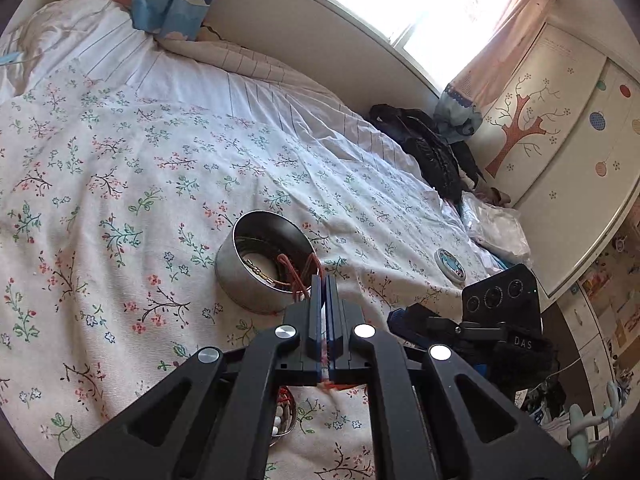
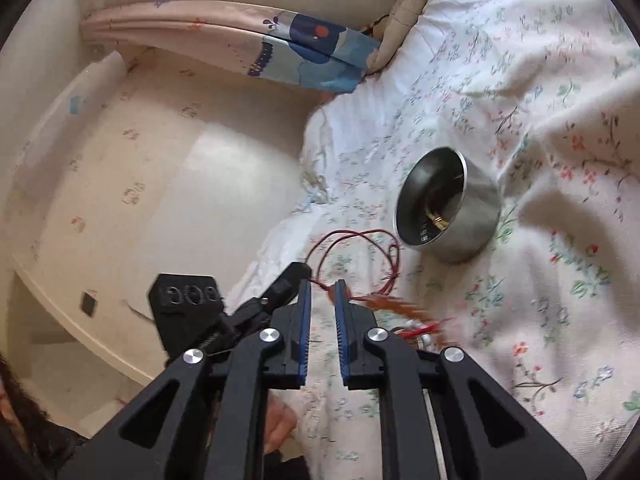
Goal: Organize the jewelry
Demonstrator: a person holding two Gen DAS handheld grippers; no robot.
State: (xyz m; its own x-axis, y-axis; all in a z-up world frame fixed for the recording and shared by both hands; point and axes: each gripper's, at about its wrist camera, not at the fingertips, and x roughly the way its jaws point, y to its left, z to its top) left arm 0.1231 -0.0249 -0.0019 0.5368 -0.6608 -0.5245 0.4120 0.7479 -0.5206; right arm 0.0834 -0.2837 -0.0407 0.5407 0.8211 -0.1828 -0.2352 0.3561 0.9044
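Two claws over floral bedspread (image 1: 120, 152), left claw (image 1: 324, 280) clamping red cord (image 2: 352, 240) (steel tin (image 1: 264, 264) beside), right claw (image 2: 320, 284) parted.

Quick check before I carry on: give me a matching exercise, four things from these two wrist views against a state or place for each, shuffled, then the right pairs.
Things:
1. left gripper
2. right gripper
3. steel bowl
4. round tin lid

States or places:
A. lies flat on the bedspread, apart from the bowl
B. fingers parted, nothing clamped
C. fingers pressed together on the red cord
D. stands on the bedspread with jewelry inside

Pairs: 1-C, 2-B, 3-D, 4-A
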